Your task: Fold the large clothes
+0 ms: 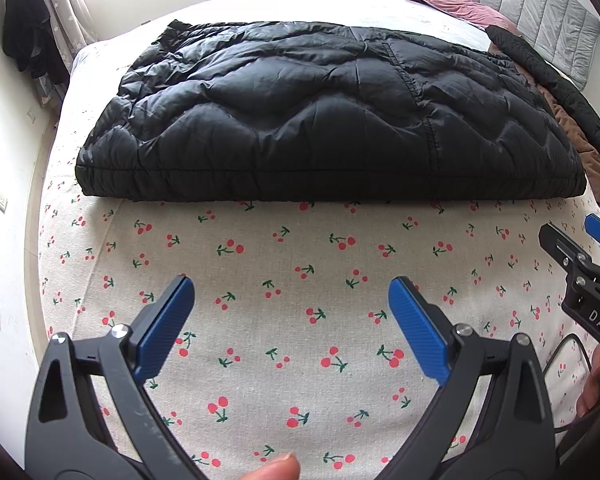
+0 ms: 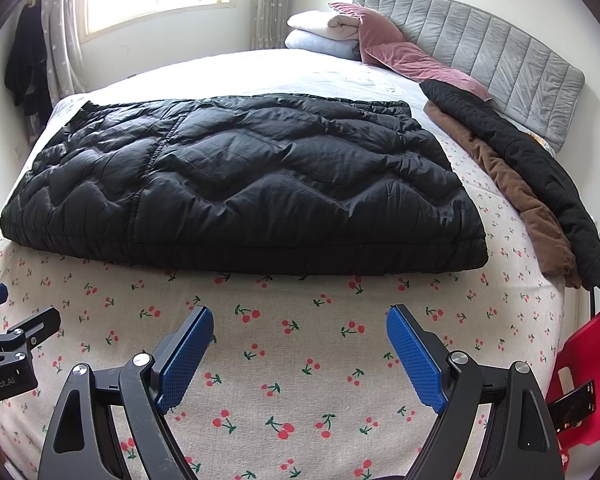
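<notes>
A large black quilted puffer coat [image 1: 300,112] lies folded into a thick rectangle on the cherry-print bedsheet [image 1: 280,280]; it also shows in the right wrist view [image 2: 240,184]. My left gripper [image 1: 291,284] is open and empty, hovering over the sheet short of the coat's near edge. My right gripper [image 2: 300,314] is open and empty, also over the sheet in front of the coat. Each gripper shows at the edge of the other's view: the right one [image 1: 572,236] and the left one [image 2: 20,304].
A brown garment [image 2: 512,196] and a black garment [image 2: 512,152] lie along the bed's right side. Pink cushions [image 2: 400,52], folded bedding [image 2: 324,32] and a grey headboard [image 2: 480,44] are at the far end. A red chair [image 2: 584,364] stands at the right.
</notes>
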